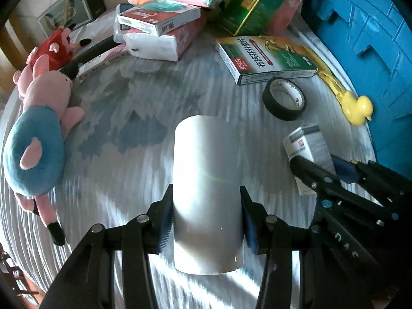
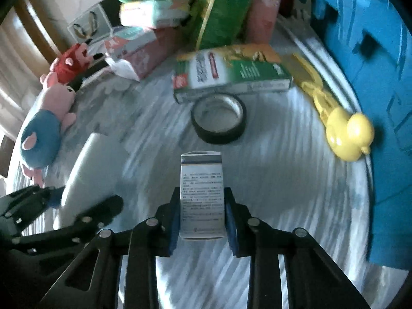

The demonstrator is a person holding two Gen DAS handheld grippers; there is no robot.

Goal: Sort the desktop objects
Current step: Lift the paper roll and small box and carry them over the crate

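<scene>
Because both grippers are carrying something, the left gripper [image 1: 206, 221] is pressing its fingers on a white cylinder [image 1: 206, 180], and the right gripper [image 2: 202, 216] is clamping a small white box [image 2: 201, 195] (probably medicine), both apparently lifted above the table [image 2: 283, 180], near the blue bin [image 2: 373, 64], seemingly for sorting.

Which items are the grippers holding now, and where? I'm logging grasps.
Left gripper: white cylinder, fingers on its two curved sides near the lower end. Right gripper: small white box, fingers on its two narrow sides.
</scene>
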